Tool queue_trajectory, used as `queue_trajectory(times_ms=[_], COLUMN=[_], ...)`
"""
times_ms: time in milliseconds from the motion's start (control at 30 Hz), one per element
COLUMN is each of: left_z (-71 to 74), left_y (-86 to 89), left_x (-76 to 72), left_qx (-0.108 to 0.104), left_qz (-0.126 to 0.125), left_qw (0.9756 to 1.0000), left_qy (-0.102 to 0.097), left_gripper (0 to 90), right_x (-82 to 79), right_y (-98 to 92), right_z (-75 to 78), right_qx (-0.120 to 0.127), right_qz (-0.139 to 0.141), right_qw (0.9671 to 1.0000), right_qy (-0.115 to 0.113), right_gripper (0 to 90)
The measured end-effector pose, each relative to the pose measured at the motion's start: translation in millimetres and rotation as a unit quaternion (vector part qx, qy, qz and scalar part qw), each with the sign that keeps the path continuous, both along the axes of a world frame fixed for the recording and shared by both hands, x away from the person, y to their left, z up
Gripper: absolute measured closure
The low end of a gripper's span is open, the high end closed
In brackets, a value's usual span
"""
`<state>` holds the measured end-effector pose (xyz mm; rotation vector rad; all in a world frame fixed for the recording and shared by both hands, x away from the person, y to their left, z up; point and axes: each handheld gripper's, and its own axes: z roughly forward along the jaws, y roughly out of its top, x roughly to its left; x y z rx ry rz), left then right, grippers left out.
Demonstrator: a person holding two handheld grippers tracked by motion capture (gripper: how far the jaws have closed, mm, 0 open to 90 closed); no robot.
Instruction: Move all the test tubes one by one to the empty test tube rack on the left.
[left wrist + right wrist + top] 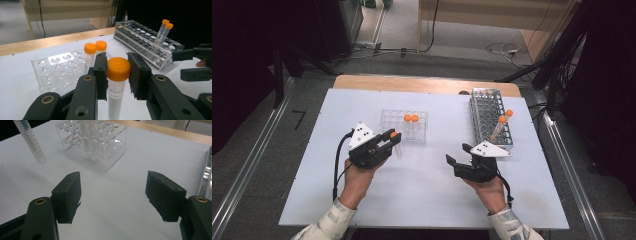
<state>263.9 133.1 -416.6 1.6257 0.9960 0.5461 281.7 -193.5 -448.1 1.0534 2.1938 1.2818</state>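
Two orange-capped tubes (411, 119) stand in the clear acrylic rack (404, 126), two remain in the metal rack (490, 119). Left tool (393, 138) grips a third orange-capped plastic tube (117, 82); right tool (458, 155) gapes wide, empty.

A white worktop (427, 185) on a wooden table carries two racks. A clear plastic rack (404, 125) stands near the middle, with two orange-capped tubes (410, 120) upright in it side by side. A metal rack (490, 117) lies along the right side, holding two more orange-capped tubes (503, 121) that lean in its near end. The left gripper (388, 141), held in the person's left hand (358, 181), sits just in front of the clear rack, its jaws clamped on an orange-capped tube (396, 142) whose clear body hangs toward the worktop. The right gripper (458, 154), in the right hand (489, 192), is near the metal rack's front end with its jaws spread apart and nothing between them.
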Motion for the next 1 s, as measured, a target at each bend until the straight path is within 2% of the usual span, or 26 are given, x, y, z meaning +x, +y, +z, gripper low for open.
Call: queue_trajectory(times_ms=[233, 400, 633, 1000], left_z=[7.9, 13.7, 23.5, 29.6], left_y=[3.0, 6.4, 7.1, 4.2], left_x=[4.2, 11.0, 28.6, 54.6], left_qx=[-0.001, -0.011, -0.002, 0.005], left_qz=[0.006, 0.013, 0.029, 0.055], left_qw=[1.0, 0.9999, 0.9996, 0.9985], left_qy=[0.001, 0.003, 0.004, 0.008], left_gripper=[70.0, 70.0, 70.0, 70.0], right_x=[0.2, -0.2, 0.6, 1.9], right_y=[-14.2, -24.5, -33.2, -40.2], right_z=[0.8, -0.3, 0.6, 0.8], right_qx=[0.001, 0.001, 0.004, 0.007], right_qz=[-0.015, -0.027, -0.037, -0.047], right_qw=[0.9999, 0.9996, 0.9993, 0.9989], right_qy=[0.0, -0.001, -0.001, 0.0], right_gripper=[27.4, 27.5, 27.6, 27.8])
